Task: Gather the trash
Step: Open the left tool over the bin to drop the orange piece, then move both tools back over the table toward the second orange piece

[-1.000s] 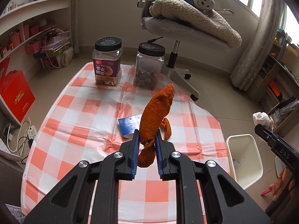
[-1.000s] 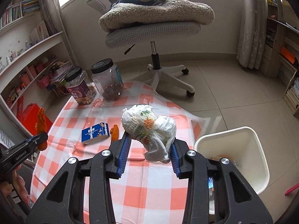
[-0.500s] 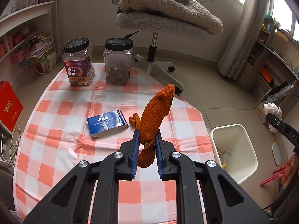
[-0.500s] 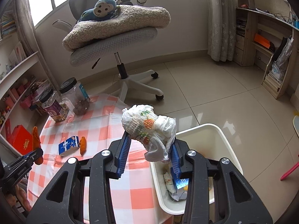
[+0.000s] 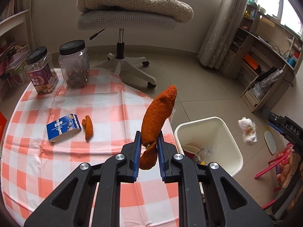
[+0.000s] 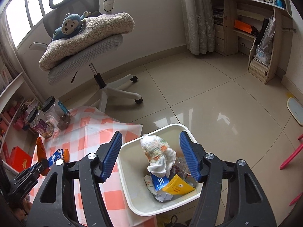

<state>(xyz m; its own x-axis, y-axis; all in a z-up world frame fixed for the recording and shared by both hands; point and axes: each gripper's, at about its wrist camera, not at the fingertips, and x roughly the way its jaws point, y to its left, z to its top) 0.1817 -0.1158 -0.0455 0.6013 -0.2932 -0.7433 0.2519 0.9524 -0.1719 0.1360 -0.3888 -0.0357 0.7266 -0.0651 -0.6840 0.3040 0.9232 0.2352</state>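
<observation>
- Clearly, the left gripper (image 5: pixel 148 152) has its jaws closed on a long orange peel (image 5: pixel 158 117), which stands up out of the blue pads and leans toward the far right.
- Its lower end curls down between the pads, above the near right part of the surface (image 5: pixel 106 102), a low table under a red-and-white checked cloth.
- Over the white trash bin (image 6: pixel 132 198) the right gripper (image 6: pixel 150 156) hangs with its jaws spread wide; they have just been opening.
- Between them a crumpled white wrapper with orange and green print (image 6: pixel 158 156) hangs loose, touching neither blue pad, above the rubbish in the bin.
- From the left wrist view the same wrapper (image 5: pixel 248 132) shows in the air just beyond the bin (image 5: pixel 230 138), beside the right gripper's tip (image 5: pixel 274 123).
- Inside the bin lie a blue carton (image 6: pixel 160 182), a yellow packet (image 6: pixel 178 187) and crumpled paper.
- On the surface, a small blue box (image 5: pixel 63 130) lies flat with a smaller piece of orange peel (image 5: pixel 88 127) just beside it on the right.
- At the far left edge stand two clear jars with black lids, one with a purple label (image 5: pixel 41 71) and one holding dark round nuts (image 5: pixel 74 66).
- Beyond the surface stands a grey office chair (image 5: pixel 125 19) carrying a folded fleece blanket (image 5: pixel 132 1).
</observation>
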